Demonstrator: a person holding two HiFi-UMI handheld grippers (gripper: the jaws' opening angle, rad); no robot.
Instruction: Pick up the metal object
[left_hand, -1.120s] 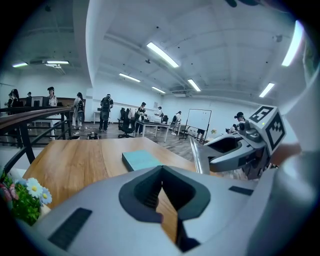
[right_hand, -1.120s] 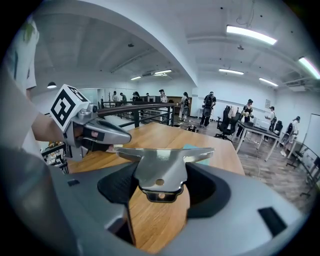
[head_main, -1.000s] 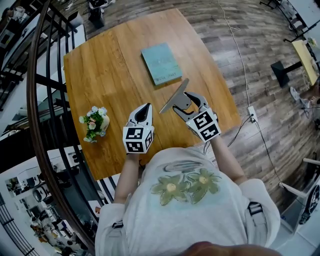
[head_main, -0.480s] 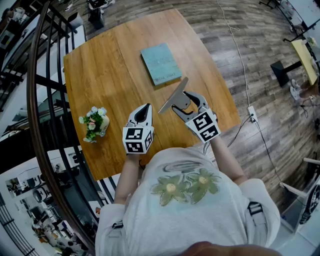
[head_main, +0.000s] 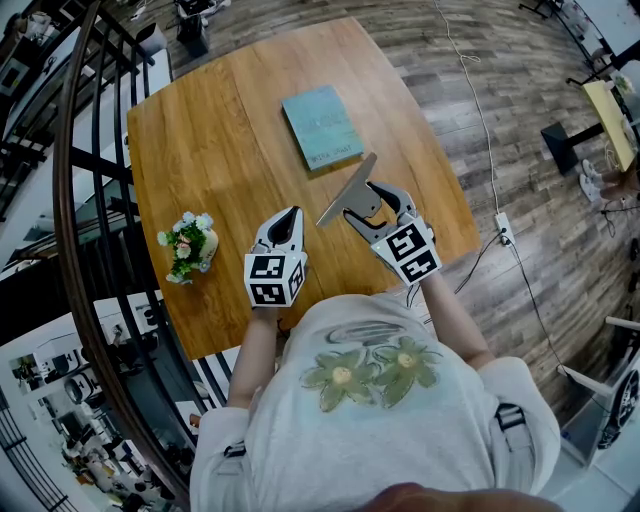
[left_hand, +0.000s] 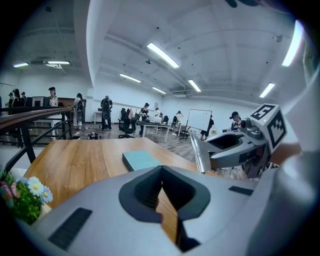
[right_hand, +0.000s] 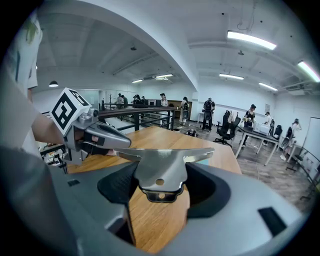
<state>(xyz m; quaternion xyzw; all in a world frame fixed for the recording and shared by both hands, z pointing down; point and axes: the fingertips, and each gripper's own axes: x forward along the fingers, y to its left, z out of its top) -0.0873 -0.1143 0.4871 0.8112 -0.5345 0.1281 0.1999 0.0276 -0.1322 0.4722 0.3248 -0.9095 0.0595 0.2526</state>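
Metal object (head_main: 347, 187), a thin stiff plate judged light and slick, sits clamped at its holed tab in right claw (head_main: 366, 204) over worktop (head_main: 220, 130); left claw (head_main: 289, 218) closed, empty.

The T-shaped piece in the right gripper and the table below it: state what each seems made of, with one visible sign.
T-shaped piece: metal, perhaps steel or aluminium; dull grey sheen, thin flat edges, a drilled hole.
Table: wood or veneer, unclear which; orange-brown grain streaks, smooth satin finish.

Open-plan office: desks (right_hand: 257, 130), swivel chairs (right_hand: 223, 128), whiteboard (left_hand: 199, 119), strip lights (left_hand: 163, 55).
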